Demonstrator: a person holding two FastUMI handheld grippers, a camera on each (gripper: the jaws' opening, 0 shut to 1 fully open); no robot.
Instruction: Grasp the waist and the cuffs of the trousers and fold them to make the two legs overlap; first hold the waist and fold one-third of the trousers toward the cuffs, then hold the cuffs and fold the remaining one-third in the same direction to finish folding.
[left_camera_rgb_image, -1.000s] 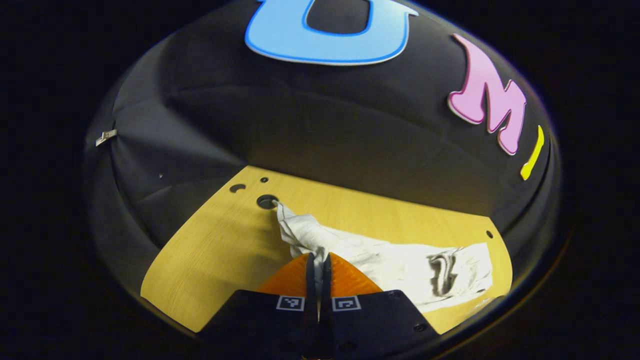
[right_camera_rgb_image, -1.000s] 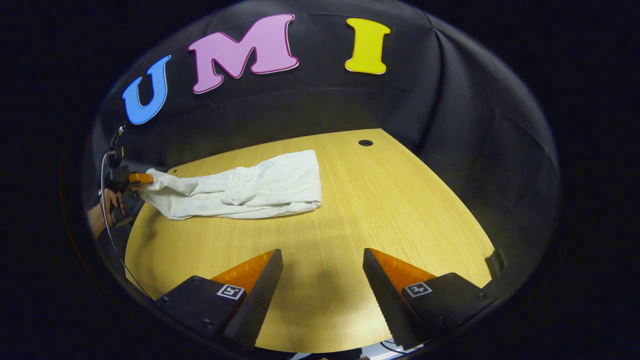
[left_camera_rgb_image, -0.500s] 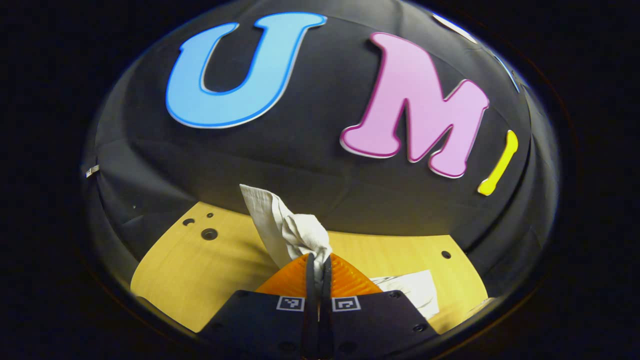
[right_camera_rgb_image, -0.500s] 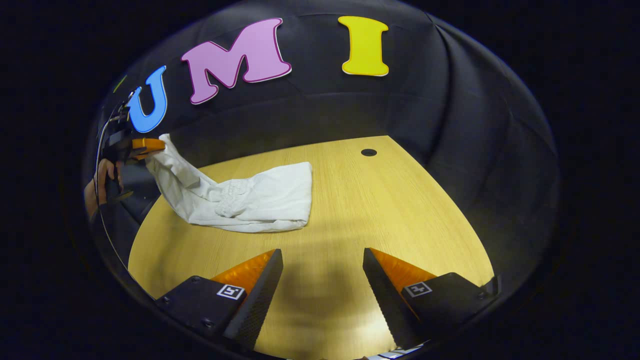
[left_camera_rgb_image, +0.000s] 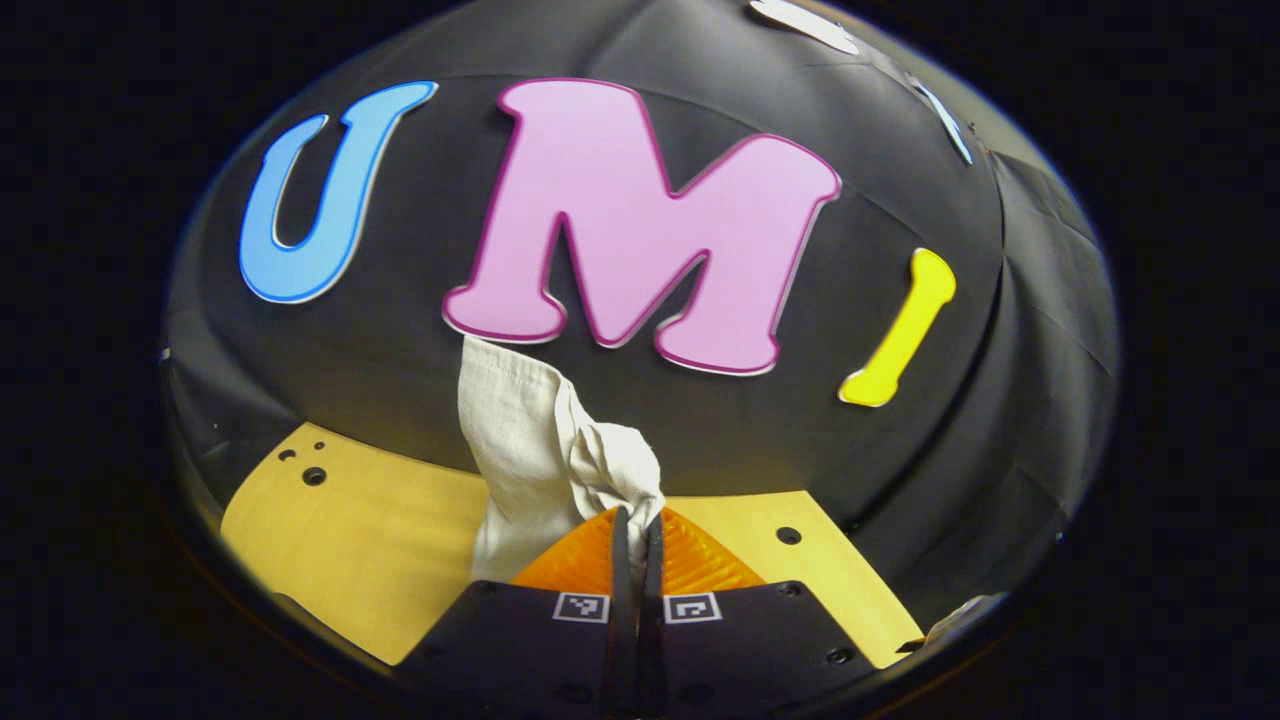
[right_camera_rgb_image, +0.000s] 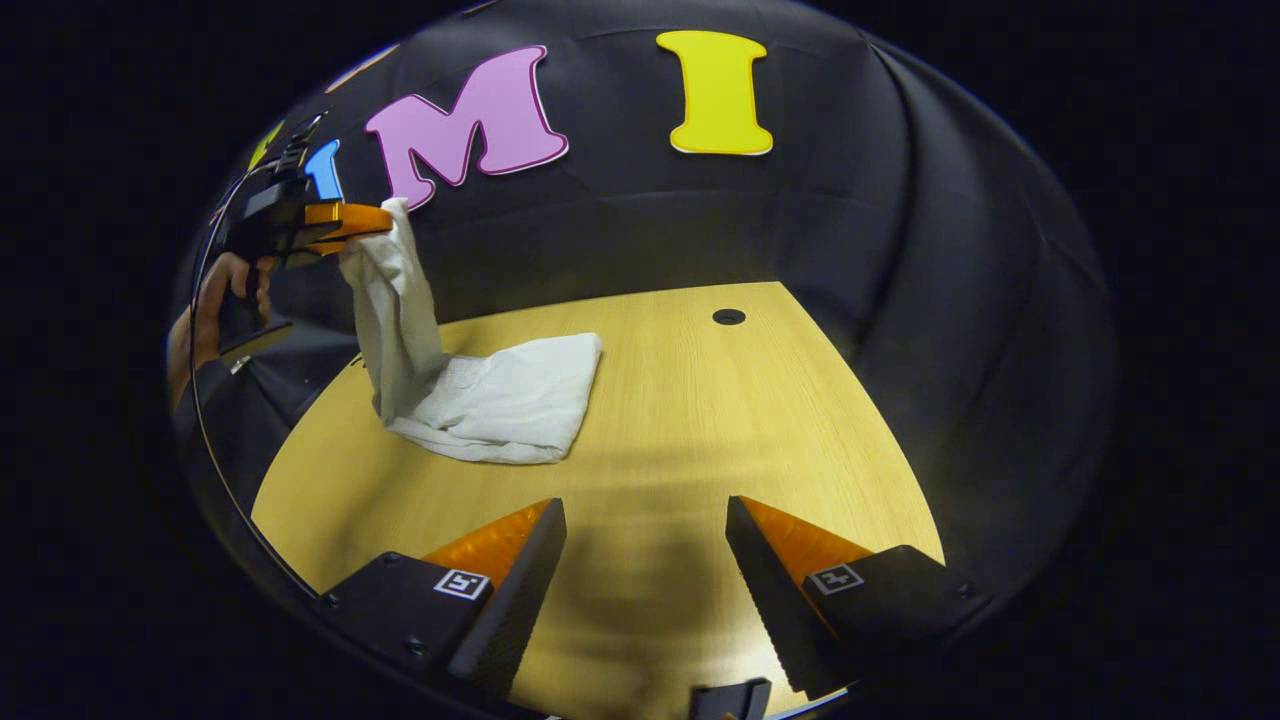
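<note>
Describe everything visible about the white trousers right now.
The trousers are white, of a thin, wrinkled woven cloth. One end is pinched between the shut fingers of the left hand-held gripper and lifted, so a bunched strip hangs steeply down from it. The rest lies folded flat on the wooden table, with a gathered, elastic-looking band showing near the bend. In the left gripper view, the held cloth stands up crumpled above the fingers.

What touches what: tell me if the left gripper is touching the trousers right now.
Touching. In the left gripper view the left gripper has its fingers closed on a bunch of the trousers; the right gripper view shows the cloth hanging from it.
</note>
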